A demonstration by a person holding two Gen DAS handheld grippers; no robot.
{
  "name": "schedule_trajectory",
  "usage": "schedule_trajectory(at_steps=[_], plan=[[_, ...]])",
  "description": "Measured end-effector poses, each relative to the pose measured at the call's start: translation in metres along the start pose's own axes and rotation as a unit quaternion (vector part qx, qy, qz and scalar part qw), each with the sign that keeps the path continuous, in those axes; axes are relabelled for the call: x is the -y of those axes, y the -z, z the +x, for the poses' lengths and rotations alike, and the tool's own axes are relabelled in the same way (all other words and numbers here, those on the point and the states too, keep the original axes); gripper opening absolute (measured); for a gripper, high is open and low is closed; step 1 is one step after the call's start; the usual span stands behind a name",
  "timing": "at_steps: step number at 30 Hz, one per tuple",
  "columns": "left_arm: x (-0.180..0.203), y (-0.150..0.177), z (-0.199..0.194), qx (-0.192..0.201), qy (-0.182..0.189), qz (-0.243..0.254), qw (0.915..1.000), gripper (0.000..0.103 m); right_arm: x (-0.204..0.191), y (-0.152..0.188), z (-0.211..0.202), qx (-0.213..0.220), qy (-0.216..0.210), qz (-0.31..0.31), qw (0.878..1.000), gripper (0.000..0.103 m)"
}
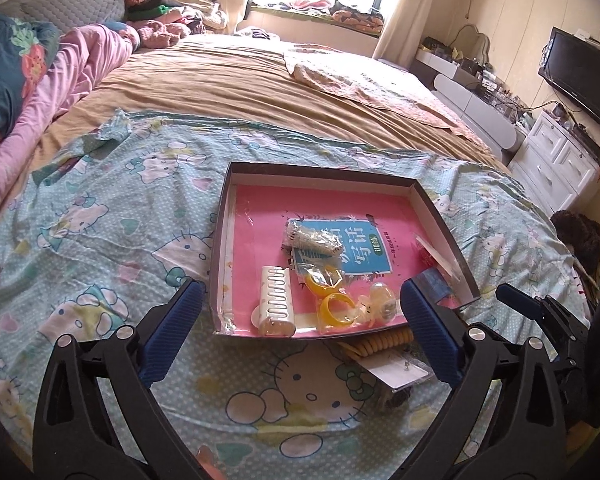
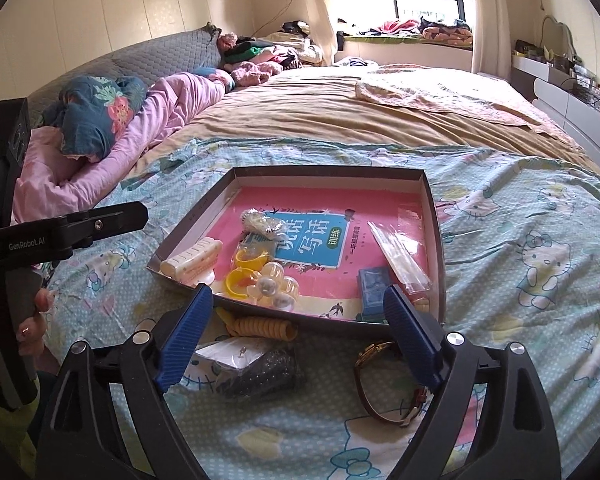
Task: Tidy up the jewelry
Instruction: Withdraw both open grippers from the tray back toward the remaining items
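While both tools hang over the cat-print sheet [image 1: 100,216], the shallow box [image 2: 434,240] lies just ahead of them, holding a white comb clip [image 1: 277,300], yellow rings [image 1: 336,308], a pearl flower clip [image 2: 274,284] and a small blue case [image 2: 374,290]. The left gripper [image 1: 300,312] is spread wide and empty, its fingertips flanking the box's near edge. The right gripper [image 2: 300,316] is likewise spread, with a yellow coil tie [image 2: 262,328] between its fingers and a brown-strap watch [image 2: 380,384] beside its right finger, outside the box.
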State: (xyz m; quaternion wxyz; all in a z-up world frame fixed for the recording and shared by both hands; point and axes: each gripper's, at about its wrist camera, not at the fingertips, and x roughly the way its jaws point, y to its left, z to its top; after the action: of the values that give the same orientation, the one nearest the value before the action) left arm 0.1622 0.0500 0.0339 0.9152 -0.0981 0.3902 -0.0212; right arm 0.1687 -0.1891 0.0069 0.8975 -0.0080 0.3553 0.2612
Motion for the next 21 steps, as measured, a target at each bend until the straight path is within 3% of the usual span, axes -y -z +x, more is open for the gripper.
schedule_trajectory(at_steps=[21], plan=[[0.005,0.012,-0.037,0.027,0.001,0.006,0.9996,0.093,-0.005,0.006,-0.038,0.026,0.005,-0.009,1.0,0.088]])
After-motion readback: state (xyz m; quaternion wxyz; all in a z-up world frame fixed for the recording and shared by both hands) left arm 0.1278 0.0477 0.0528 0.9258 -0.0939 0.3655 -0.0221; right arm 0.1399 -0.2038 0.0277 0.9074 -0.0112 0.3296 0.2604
